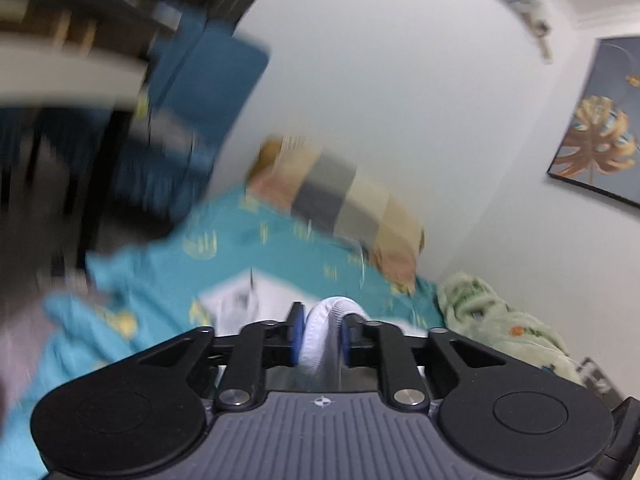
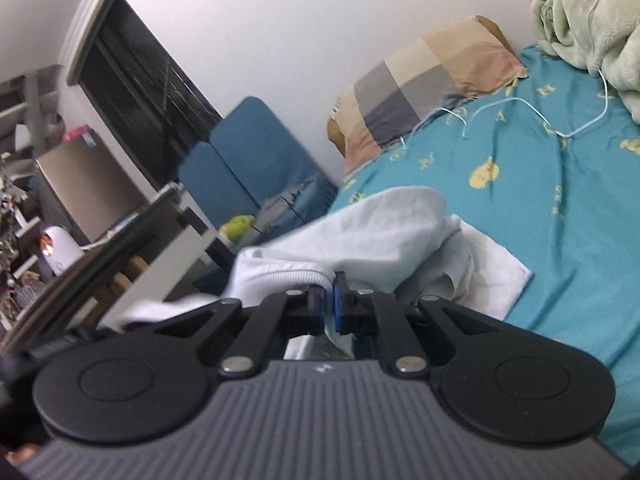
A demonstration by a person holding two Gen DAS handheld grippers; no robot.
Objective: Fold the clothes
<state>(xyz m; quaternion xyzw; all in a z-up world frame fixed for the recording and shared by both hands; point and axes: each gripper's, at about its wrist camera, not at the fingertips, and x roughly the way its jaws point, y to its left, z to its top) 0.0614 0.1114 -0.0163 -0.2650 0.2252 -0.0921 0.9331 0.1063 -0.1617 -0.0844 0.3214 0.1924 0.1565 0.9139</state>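
Note:
A white garment [image 2: 380, 232] lies partly bunched on the teal bedsheet [image 2: 560, 208]. My right gripper [image 2: 329, 300] is shut on a ribbed white edge of it and holds that edge above the bed. In the left wrist view, my left gripper [image 1: 322, 328] is shut on a thick white fold of the same garment [image 1: 324, 320], and more white cloth [image 1: 240, 300] lies on the sheet beyond. The left view is blurred by motion.
A checked pillow [image 2: 424, 80] lies at the head of the bed by the wall. A green blanket [image 2: 592, 20] is heaped at the right, with a white cable [image 2: 532, 108] across the sheet. A blue chair [image 2: 256, 152] and a desk [image 2: 160, 240] stand left of the bed.

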